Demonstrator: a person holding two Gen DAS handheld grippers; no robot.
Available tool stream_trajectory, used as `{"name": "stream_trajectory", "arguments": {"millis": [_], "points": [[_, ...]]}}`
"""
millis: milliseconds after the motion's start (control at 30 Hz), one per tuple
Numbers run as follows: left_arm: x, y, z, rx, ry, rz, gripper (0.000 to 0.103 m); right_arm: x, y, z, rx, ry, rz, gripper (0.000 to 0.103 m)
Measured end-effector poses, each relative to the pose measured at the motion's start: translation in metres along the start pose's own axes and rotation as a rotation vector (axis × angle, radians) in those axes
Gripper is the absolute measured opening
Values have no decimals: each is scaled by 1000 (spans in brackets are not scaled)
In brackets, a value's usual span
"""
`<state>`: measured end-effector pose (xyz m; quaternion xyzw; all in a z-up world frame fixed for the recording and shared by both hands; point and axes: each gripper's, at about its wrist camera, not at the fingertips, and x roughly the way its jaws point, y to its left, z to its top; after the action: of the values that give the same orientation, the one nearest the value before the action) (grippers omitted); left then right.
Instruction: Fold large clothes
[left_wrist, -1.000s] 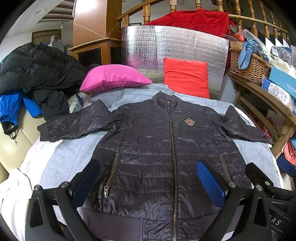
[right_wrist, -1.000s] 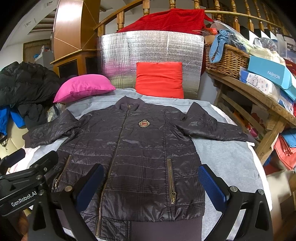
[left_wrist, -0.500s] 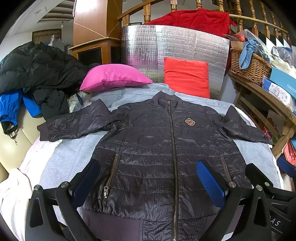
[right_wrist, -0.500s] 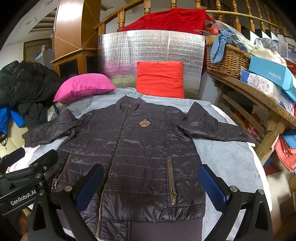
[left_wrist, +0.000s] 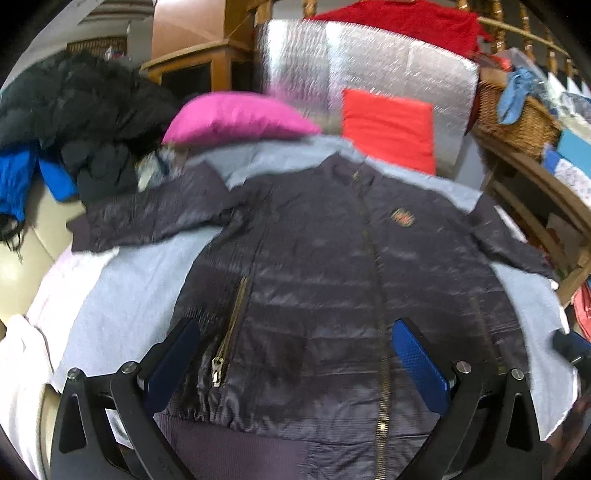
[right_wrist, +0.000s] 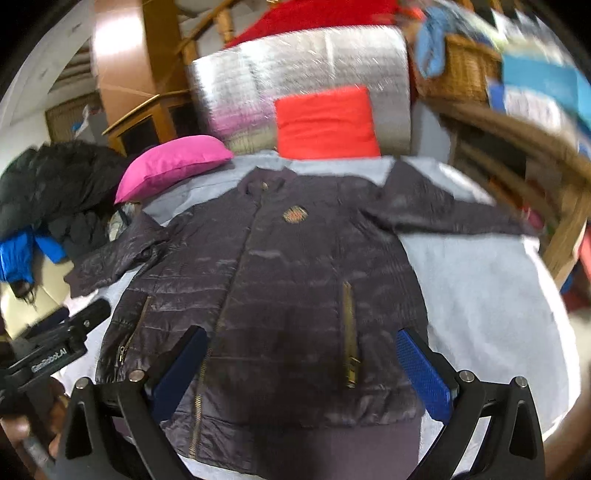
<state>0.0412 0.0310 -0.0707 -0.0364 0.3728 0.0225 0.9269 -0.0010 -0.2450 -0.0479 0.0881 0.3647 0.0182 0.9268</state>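
A dark quilted jacket (left_wrist: 325, 280) (right_wrist: 288, 280) lies flat, zipped up, front side up on a grey sheet (left_wrist: 122, 291) (right_wrist: 476, 295), both sleeves spread out to the sides. It has a chest badge (left_wrist: 402, 217) (right_wrist: 294, 214) and brass pocket zips. My left gripper (left_wrist: 295, 363) hovers open above the hem on the jacket's left half, nothing between its blue pads. My right gripper (right_wrist: 303, 369) hangs open over the hem on the right half, also empty. The left gripper's body (right_wrist: 55, 354) shows at the left edge of the right wrist view.
A pink pillow (left_wrist: 236, 122) and a red cushion (left_wrist: 388, 127) lean against a silver foil panel (left_wrist: 362, 74) at the far end. Dark coats (left_wrist: 66, 122) are piled at the left. A wooden shelf with a wicker basket (left_wrist: 517, 110) and boxes stands at the right.
Both cameras have moved and tilted, and the frames now are blurred. The left view has swung left, the right view rolled clockwise. The jacket has not moved.
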Motion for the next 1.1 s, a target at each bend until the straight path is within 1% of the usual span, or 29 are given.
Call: {"name": "stream_trajectory", "arguments": {"millis": [67,133,200,267,300,400,433,467,500,600,700,767,867,900,967,1000,1033,1067,1100], "points": [[22,9,-5,-5,44,26,103,7,-31,-1,77,19,14,103],[39,15,-8,-5,63,53,103,14,-68,1,182,22,45,103],[54,21,-9,-9,80,70,103,24,-120,7,328,19,66,103],[69,25,-8,-17,93,75,103,32,-157,14,439,2,99,102],[73,27,-7,-19,94,79,103,39,-188,20,532,-17,121,102],[90,29,-2,-30,97,83,103,58,-251,36,711,-74,174,95],[94,29,-1,-34,97,83,103,63,-264,39,747,-86,180,90],[100,29,1,-38,99,82,103,71,-282,45,794,-100,184,86],[106,29,2,-44,103,79,103,84,-304,51,853,-107,191,81],[121,29,4,-53,111,78,103,114,-340,64,951,-109,202,74],[133,28,3,-52,126,75,103,139,-366,76,1024,-130,198,73],[141,29,0,-53,136,68,103,152,-374,84,1036,-131,197,72],[148,28,-4,-44,140,74,103,171,-386,94,1039,-97,135,71],[148,27,-4,-40,136,74,103,176,-390,93,1060,-89,113,68],[148,26,-5,-31,127,71,103,181,-399,93,1087,-90,89,58],[148,26,-6,-28,124,66,103,186,-403,97,1088,-77,63,43],[148,27,-6,-28,120,58,103,188,-402,100,1068,-54,35,24],[148,28,-7,-32,118,51,103,190,-402,105,1045,-34,9,20],[148,29,-7,-38,116,42,103,189,-398,118,988,-14,-39,12]]}}
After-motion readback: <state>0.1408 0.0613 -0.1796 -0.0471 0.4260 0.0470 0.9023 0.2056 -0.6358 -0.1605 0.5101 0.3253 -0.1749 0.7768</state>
